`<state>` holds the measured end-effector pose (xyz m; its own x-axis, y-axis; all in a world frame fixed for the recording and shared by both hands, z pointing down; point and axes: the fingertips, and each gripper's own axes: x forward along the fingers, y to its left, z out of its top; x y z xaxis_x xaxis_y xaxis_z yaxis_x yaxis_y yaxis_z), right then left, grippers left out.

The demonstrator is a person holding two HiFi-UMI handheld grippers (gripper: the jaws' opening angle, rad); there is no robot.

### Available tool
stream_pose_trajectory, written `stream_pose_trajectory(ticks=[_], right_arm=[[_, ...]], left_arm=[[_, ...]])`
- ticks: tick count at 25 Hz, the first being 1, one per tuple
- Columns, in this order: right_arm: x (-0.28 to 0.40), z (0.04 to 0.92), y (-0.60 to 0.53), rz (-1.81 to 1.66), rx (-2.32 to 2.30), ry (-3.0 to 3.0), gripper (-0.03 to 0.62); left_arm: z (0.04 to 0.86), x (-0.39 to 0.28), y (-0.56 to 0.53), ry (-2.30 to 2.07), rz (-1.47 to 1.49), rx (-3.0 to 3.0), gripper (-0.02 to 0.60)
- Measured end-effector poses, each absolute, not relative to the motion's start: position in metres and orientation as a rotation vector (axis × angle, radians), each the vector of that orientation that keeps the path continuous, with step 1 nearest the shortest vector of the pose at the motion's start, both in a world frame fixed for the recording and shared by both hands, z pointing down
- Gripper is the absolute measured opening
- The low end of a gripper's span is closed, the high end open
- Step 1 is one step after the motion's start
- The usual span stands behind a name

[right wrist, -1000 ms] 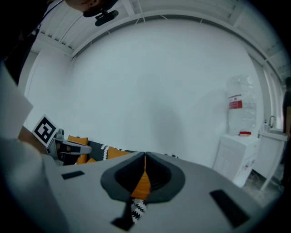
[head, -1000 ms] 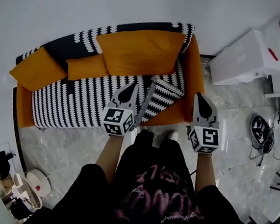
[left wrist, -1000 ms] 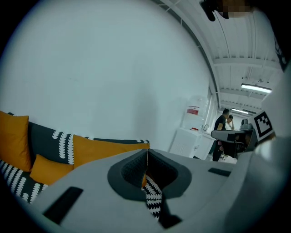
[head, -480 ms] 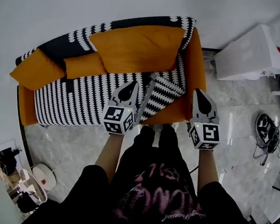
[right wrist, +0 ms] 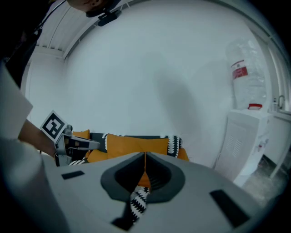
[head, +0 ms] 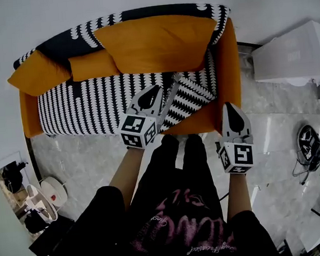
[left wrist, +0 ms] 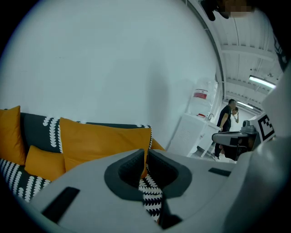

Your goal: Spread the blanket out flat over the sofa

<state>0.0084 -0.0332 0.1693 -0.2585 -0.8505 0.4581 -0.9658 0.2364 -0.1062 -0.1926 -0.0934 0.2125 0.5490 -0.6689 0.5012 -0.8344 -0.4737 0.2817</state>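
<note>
Blanket (head: 90,106) edge pinched in left claw (head: 155,91) | floor (head: 78,160) open before sofa (head: 229,56)

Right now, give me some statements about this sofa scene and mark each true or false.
The blanket is black and white. True.
The blanket lies flat across the whole seat. False: its right end is folded back, baring the orange seat corner.
Three orange cushions lean against the sofa back. True.
The left gripper is wide open. False: it is shut on the blanket.
The sofa stands on carpet. False: the floor is hard grey tile.
</note>
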Motion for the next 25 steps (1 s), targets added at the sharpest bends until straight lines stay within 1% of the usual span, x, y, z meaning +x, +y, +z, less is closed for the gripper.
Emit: stream_pose_trajectory(ticks=[12, 25], right_arm=[[0.011, 0.232, -0.037, 0.639, 1.640, -2.157, 0.021], [-0.005, 0.319, -0.043, 0.773, 1.572, -2.139, 0.021]], left_arm=[[0.285, -0.181, -0.109, -1.165, 0.541, 2.233, 0.012], [0.377, -0.181, -0.099, -1.119, 0.628, 2.125, 0.012]])
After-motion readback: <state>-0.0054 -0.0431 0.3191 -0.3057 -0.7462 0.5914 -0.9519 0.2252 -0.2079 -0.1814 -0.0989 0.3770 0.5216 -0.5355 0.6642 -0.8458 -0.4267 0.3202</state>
